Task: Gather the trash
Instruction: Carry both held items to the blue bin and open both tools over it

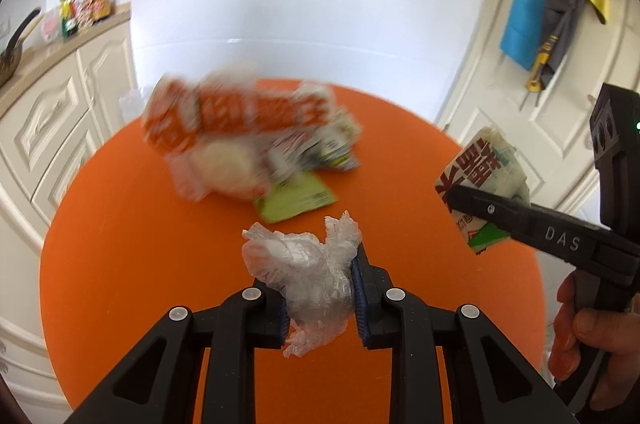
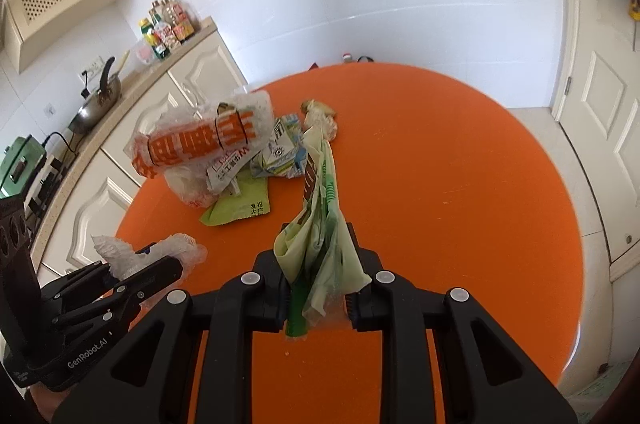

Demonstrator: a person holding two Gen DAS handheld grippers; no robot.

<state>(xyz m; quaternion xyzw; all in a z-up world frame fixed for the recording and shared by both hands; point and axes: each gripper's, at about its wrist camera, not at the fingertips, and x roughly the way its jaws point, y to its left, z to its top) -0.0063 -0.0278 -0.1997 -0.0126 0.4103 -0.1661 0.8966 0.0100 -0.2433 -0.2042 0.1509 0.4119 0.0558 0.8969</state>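
My left gripper [image 1: 320, 288] is shut on a crumpled piece of clear plastic film [image 1: 308, 264], held above the round orange table [image 1: 120, 264]. In the right wrist view the same gripper [image 2: 176, 260] shows at the lower left with the film [image 2: 116, 252] bunched around its tips. My right gripper [image 2: 318, 300] is shut on a pale green wrapper [image 2: 320, 232] that hangs stretched toward the table. The left wrist view shows that gripper [image 1: 456, 200] at the right, pinching the wrapper [image 1: 480, 168], which bears red characters. A pile of trash lies on the table: an orange-and-white bag [image 2: 200, 144], printed wrappers [image 2: 280, 152], a green packet [image 2: 236, 208].
Cream cabinets [image 2: 132, 160] with a counter stand left of the table, bearing bottles [image 2: 168, 28] and a wok [image 2: 96, 104]. A white door [image 2: 600, 128] is at the right, bags [image 1: 532, 16] hang on it. A white tiled wall rises behind. A person's hand [image 1: 580, 344] holds the right gripper.
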